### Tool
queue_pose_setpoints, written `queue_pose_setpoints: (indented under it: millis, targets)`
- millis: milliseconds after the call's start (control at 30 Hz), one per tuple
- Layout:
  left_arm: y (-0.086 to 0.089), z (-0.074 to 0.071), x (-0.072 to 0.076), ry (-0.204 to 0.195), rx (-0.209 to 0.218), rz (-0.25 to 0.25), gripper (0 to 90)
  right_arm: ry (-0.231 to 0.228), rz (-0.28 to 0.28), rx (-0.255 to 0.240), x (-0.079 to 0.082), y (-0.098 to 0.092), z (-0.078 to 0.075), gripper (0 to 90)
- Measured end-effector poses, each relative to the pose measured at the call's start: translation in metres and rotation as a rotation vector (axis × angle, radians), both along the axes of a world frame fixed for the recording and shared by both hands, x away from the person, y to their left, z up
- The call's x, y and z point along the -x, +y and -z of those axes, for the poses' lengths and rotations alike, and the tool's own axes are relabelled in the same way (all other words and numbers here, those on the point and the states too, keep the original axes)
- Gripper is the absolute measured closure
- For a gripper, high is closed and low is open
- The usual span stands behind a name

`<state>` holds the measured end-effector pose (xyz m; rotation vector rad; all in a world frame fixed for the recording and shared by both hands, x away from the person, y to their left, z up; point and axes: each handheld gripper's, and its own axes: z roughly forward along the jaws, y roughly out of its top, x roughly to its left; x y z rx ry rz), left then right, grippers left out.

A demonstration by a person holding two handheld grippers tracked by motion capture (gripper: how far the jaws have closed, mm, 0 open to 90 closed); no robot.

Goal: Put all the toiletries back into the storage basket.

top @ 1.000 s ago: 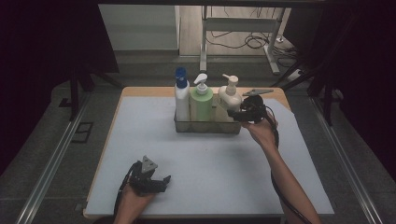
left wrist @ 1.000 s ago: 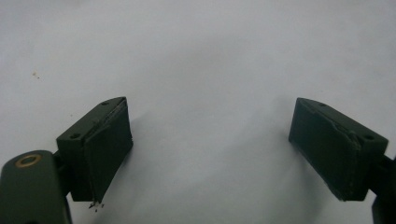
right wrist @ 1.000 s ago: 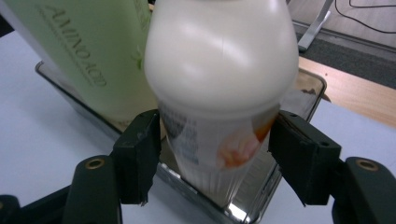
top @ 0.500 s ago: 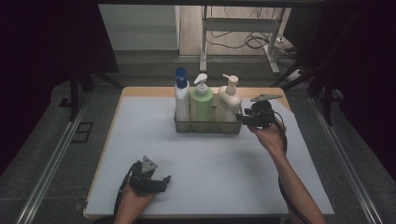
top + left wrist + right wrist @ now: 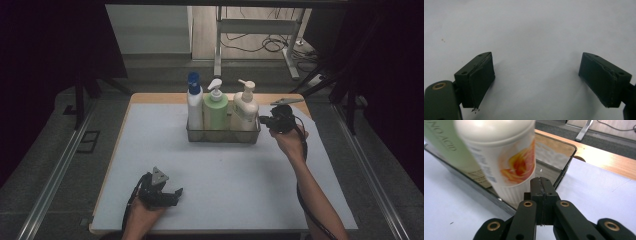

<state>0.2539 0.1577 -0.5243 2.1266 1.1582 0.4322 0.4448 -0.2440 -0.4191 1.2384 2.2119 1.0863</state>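
Right gripper (image 5: 264,120), jaws just closed flat together on nothing, at 3 o'clock of the wire basket (image 5: 223,135) beside its cream pump bottle (image 5: 244,111); left gripper (image 5: 172,194) spread wide at 7 o'clock on the white mat (image 5: 240,175).

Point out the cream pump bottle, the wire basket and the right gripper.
cream pump bottle (image 5: 244,114), high view, its body.
wire basket (image 5: 223,135), high view, its front wall.
right gripper (image 5: 541,185), right gripper view, its closed jaw tips.

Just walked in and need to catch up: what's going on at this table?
A person works with two hand-held grippers. The right gripper has just closed its jaws, seemingly on the rim of the clear caddy holding three pump bottles, beside the cream bottle. The left gripper rests open on the white mat, holding nothing.
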Motion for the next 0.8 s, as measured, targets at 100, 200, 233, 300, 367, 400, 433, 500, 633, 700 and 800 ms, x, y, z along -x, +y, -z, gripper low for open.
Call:
queue_pose_setpoints:
  millis: [100,200,233,300,367,400,433,500,633,700,800]
  targets:
    - [0.000,0.000,0.000,0.000,0.000,0.000,13.0,-0.003,0.004,-0.011,-0.006,-0.001,0.001,89.8]
    - [0.000,0.000,0.000,0.000,0.000,0.000,13.0,0.021,0.007,-0.059,-0.012,-0.002,0.002,89.8]
    - [0.000,0.000,0.000,0.000,0.000,0.000,13.0,0.026,0.007,-0.062,-0.014,-0.002,0.002,89.8]
    - [0.000,0.000,0.000,0.000,-0.001,0.000,13.0,0.037,0.009,-0.067,-0.017,0.000,0.003,89.8]
    - [0.000,0.000,0.000,0.000,0.000,0.000,13.0,0.044,0.016,-0.056,-0.021,0.001,0.004,89.9]
    - [0.000,0.000,0.000,0.000,0.000,0.000,13.0,0.049,0.019,-0.057,-0.023,0.001,0.005,89.8]
    - [0.000,0.000,0.000,0.000,0.000,0.000,13.0,0.050,0.020,-0.054,-0.025,0.001,0.006,89.9]
    - [0.000,0.000,0.000,0.000,0.000,0.001,13.0,0.055,0.023,-0.053,-0.029,0.002,0.007,89.8]
    - [0.000,0.000,0.000,0.001,-0.002,0.001,13.0,0.056,0.011,-0.068,-0.035,0.003,0.011,89.8]
    - [0.000,0.000,0.000,0.001,-0.002,0.001,13.0,0.062,0.002,-0.073,-0.038,0.005,0.012,89.8]
    - [0.000,0.000,0.000,0.001,-0.002,0.001,13.0,0.070,-0.008,-0.062,-0.041,0.008,0.015,89.8]
